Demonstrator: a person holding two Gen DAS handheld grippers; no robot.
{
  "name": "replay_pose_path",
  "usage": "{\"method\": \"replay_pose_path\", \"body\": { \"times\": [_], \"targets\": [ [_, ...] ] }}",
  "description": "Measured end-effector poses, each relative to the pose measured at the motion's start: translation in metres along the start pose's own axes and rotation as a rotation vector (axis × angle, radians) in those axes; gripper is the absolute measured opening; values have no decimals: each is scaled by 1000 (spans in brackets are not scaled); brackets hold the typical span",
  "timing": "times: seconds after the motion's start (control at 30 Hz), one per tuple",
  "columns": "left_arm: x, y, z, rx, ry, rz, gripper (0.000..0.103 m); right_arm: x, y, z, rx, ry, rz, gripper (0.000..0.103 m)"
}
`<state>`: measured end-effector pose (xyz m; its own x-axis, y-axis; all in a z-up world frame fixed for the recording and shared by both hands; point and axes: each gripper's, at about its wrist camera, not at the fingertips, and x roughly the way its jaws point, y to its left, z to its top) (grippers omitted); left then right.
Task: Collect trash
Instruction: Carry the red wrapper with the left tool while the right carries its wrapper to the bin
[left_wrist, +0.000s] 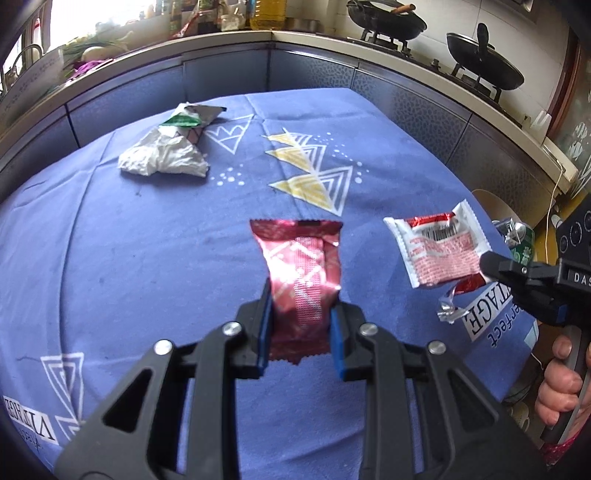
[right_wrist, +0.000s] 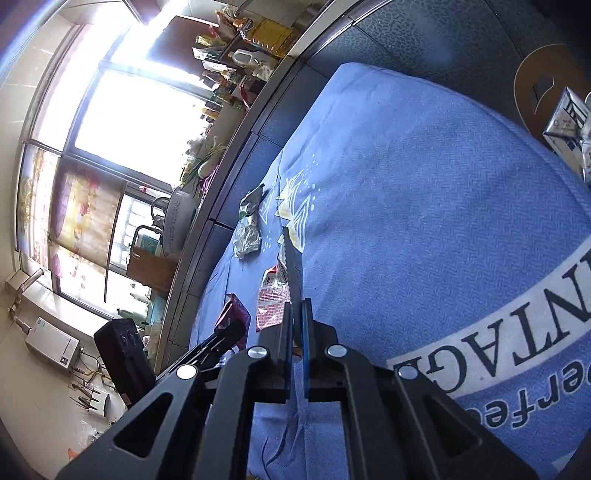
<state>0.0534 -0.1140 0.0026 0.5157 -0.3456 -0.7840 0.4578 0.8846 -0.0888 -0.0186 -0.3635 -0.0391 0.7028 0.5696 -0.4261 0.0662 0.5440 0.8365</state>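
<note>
Left gripper (left_wrist: 301, 314) pinching red wrapper (left_wrist: 299, 273), right gripper (left_wrist: 487, 264) pinching white wrapper (left_wrist: 439, 251)

The left gripper (left_wrist: 301, 314) is seen angled steeply downward, its blue-padded jaws clamped on a red wrapper (left_wrist: 301, 273). The right gripper (right_wrist: 297, 325) is rolled onto its side, jaws pinched nearly together on a white-and-red wrapper (left_wrist: 439, 251); its handle is gripped by a hand (left_wrist: 559, 384).

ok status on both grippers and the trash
Left gripper shut on red wrapper. Right gripper shut on white-and-red wrapper. Crumpled white wrapper still on blue tablecloth. Nothing in the way.
</note>
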Motion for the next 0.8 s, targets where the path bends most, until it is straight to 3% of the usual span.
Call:
{"method": "replay_pose_path", "body": {
  "times": [0.47, 0.8],
  "targets": [
    [3, 9, -4, -28, 15, 14, 25, 6, 8, -5, -26, 5, -8, 3],
    [5, -23, 27, 56, -12, -12, 25, -27, -4, 9, -12, -96, -29, 3]
  ]
}}
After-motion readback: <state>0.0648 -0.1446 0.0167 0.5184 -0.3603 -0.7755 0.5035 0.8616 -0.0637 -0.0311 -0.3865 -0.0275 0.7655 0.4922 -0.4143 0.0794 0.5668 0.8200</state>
